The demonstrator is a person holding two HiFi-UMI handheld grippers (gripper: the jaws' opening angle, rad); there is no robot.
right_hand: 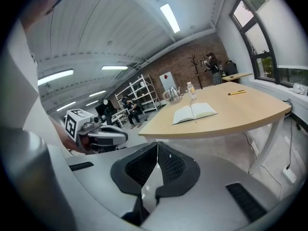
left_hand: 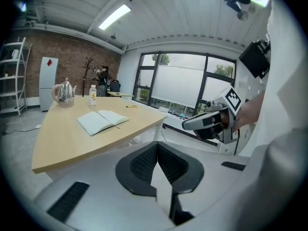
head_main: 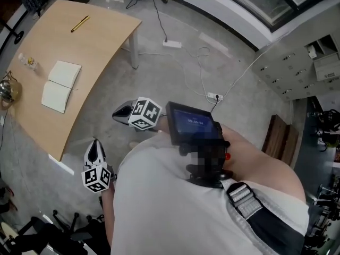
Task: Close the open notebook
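Notebook [head_main: 61, 86] lies open on the table [head_main: 103, 47] at ten o'clock; left gripper [head_main: 95, 147] and right gripper [head_main: 120, 112] are both closed, apparently empty.

Desk [head_main: 95, 47]: light tan wood, plain. Notebook [head_main: 58, 85]: cream-white pages, no print I can make out. Pencil [head_main: 80, 23]: yellow. Left tongs [head_main: 95, 145] and right tongs [head_main: 119, 112]: pale grey shells, black fine-ribbed pads [left_hand: 142, 163]. Marker cubes [head_main: 144, 113]: white with black square patterns. Floor [head_main: 175, 84]: mottled grey. Power strip [head_main: 171, 43]: white. Far wall [left_hand: 29, 66]: red-brown brick. Window frames [left_hand: 206, 81]: dark. Ceiling [left_hand: 159, 18]: off-white panels. Kettle [left_hand: 64, 93]: clear, silver glints. Bottle [left_hand: 93, 96]: clear, yellow label. Shirt [head_main: 175, 206]: white. Strap [head_main: 268, 224]: black, grey buckle.
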